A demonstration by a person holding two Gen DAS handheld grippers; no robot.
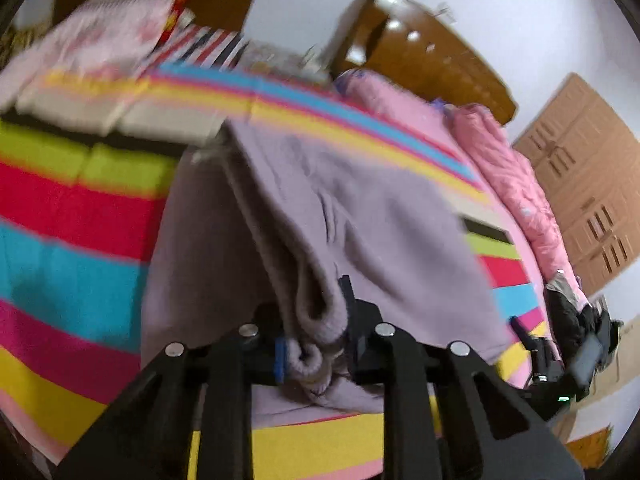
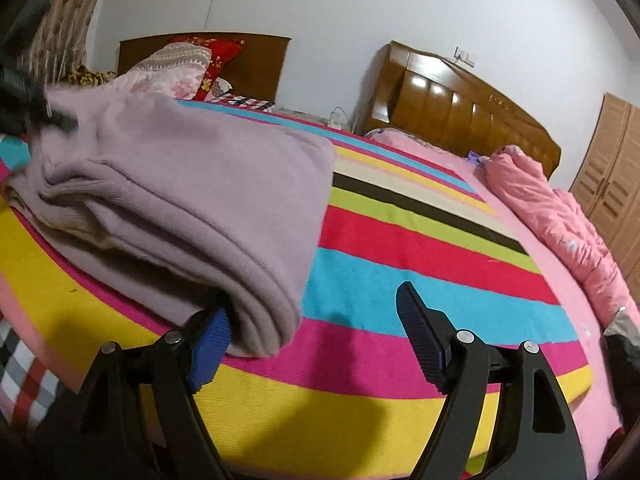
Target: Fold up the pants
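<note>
Already the lilac pants [image 2: 180, 184] lie bunched and partly folded on the striped bed [image 2: 420, 248]. Left gripper [image 1: 316, 354] is clenched on a ribbed cuff; right gripper [image 2: 312, 332] stands released beside the fold. One-sided pulling could drag the stacked layers askew.

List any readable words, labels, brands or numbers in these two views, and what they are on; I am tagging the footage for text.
None can be read.
Red cushion against the dark wooden headboard: gold pattern, possibly characters, too small to read.
Lilac knitted pants and striped multicolour bedspread: no print or label showing.
Left wrist view: motion-blurred, nothing legible.
</note>
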